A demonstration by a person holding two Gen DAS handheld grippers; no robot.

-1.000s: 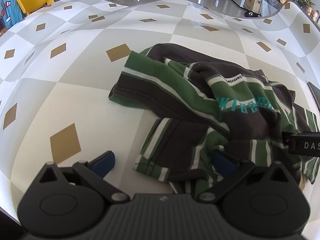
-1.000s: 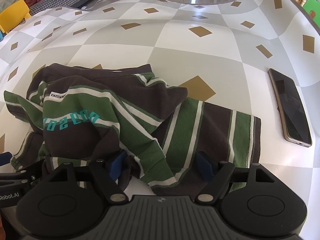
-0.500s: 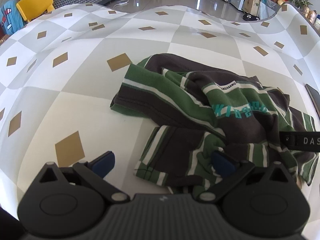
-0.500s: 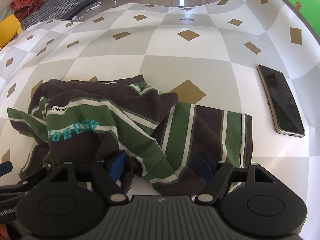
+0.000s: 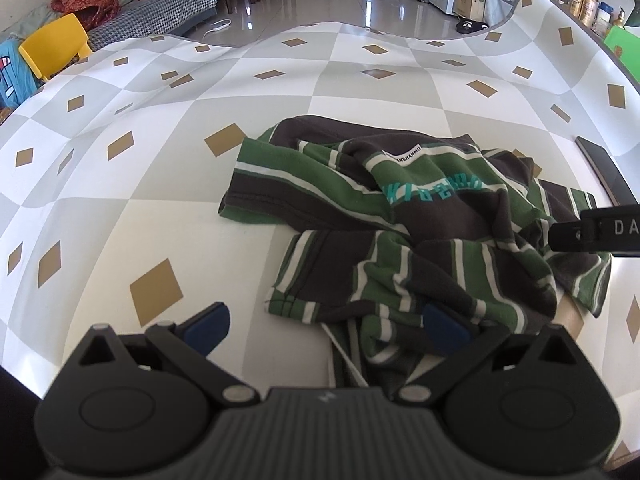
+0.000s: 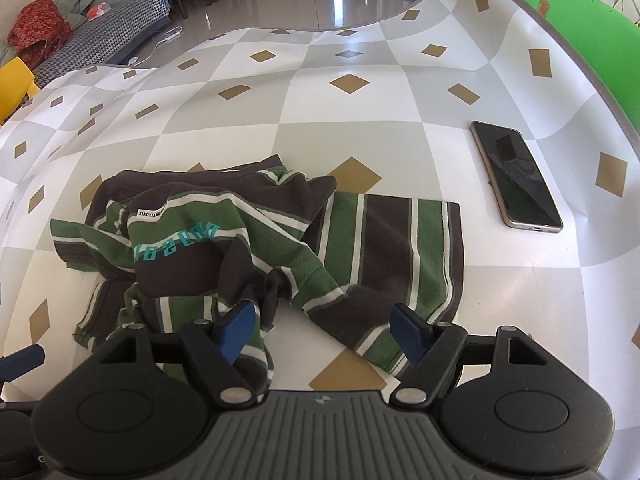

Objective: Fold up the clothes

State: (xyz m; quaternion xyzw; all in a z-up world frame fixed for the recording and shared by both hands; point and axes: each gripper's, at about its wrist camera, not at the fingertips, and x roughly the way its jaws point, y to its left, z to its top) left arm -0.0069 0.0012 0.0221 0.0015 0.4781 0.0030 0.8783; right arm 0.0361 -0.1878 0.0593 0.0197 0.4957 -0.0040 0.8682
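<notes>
Striped shirt lies crumpled near the front edge of the checked tablecloth, green, brown and white bands, teal lettering and a white neck label facing up. One flatter panel spreads toward the phone, which sits well apart on the right side.

Left gripper: jaws wide, nothing held. Its left pad is over bare cloth; its right pad sits at the bunched near hem of the shirt — touching or just above, cannot tell. Right gripper: jaws also wide, empty, straddling the gap between the bunched left mass and the flat right panel.

Step in hand, as I judge it: the start — the garment is not yet spread, no fold made. Both tools look placed to pick up the near edge.

Next move calls for: finding a true hem or corner on each side, closing on a single layer, then pulling apart to flatten before any fold.

Hard to make out:
- sleeves and collar are buried in the heap; front versus back unclear
- near hem partly hidden behind both gripper bodies
- right gripper shows only as a black bar at the edge of the left wrist view
</notes>
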